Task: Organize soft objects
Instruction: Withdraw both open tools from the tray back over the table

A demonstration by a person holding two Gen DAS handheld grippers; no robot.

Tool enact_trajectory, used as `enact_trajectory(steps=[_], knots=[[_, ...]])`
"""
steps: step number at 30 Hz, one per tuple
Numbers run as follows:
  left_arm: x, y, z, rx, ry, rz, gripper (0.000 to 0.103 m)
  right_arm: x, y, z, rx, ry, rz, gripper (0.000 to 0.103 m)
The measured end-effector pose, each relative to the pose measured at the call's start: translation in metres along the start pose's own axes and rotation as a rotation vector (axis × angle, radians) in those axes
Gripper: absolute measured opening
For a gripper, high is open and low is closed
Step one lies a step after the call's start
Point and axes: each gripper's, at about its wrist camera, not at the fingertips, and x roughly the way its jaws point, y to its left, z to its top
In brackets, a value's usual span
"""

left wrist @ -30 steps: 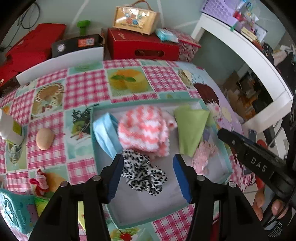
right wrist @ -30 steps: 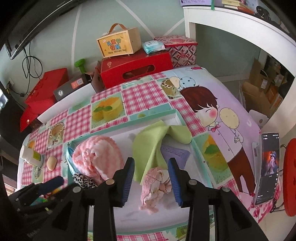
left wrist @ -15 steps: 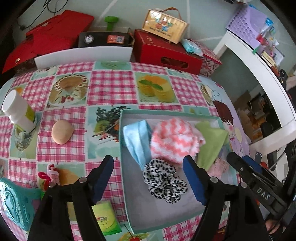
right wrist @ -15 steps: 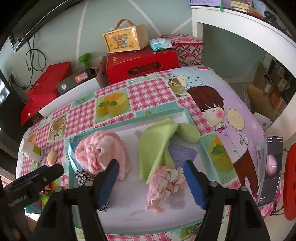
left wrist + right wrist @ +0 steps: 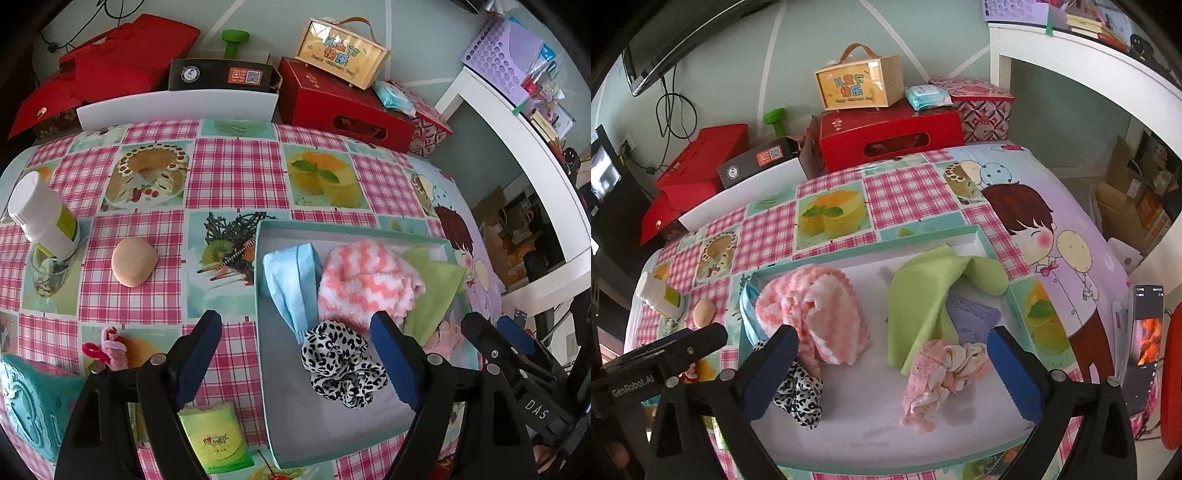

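A teal-rimmed box (image 5: 280,435) (image 5: 1015,306) on the table holds soft things: a light blue cloth (image 5: 291,280), a pink and white fuzzy cloth (image 5: 365,280) (image 5: 816,306), a green cloth (image 5: 432,291) (image 5: 923,295), a leopard scrunchie (image 5: 340,363) (image 5: 799,397) and a pink frilly cloth (image 5: 938,373). My left gripper (image 5: 295,363) is open and empty, raised above the box's left rim. My right gripper (image 5: 892,373) is open and empty above the box, near the pink frilly cloth. A pink and red hair tie (image 5: 109,349) lies left of the box.
On the checked tablecloth left of the box lie a beige sponge (image 5: 133,262), a white bottle (image 5: 42,214) on a glass, a green tissue packet (image 5: 216,439) and a teal pouch (image 5: 27,402). Red boxes (image 5: 890,134) stand behind the table. A phone (image 5: 1145,325) lies at right.
Both grippers opened wide and drew back from the box. The left one let go of the leopard scrunchie and swung left; the right one left the pink frilly cloth in the box.
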Motion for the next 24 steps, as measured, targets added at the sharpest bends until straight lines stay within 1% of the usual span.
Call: enact_trajectory(steps=[8, 9, 10, 11, 19, 24], knots=[[-0.008, 0.010, 0.004, -0.031, -0.036, -0.014, 0.085, 0.000, 0.004, 0.000, -0.012, -0.003, 0.013, 0.103], [-0.010, 0.012, 0.004, -0.037, -0.041, -0.017, 0.086, 0.000, 0.005, 0.001, -0.012, -0.001, 0.020, 0.103], [-0.011, 0.014, 0.005, -0.043, -0.045, -0.018, 0.092, 0.000, 0.006, 0.001, -0.012, -0.001, 0.022, 0.103], [-0.013, 0.016, 0.006, -0.051, -0.050, -0.016, 0.094, 0.000, 0.007, 0.000, -0.014, -0.001, 0.024, 0.103], [-0.029, 0.039, 0.012, -0.099, -0.103, 0.007, 0.094, -0.001, 0.019, 0.000, -0.021, 0.003, 0.054, 0.103], [-0.042, 0.058, 0.015, -0.139, -0.140, 0.040, 0.094, -0.002, 0.029, -0.001, -0.029, -0.002, 0.068, 0.103]])
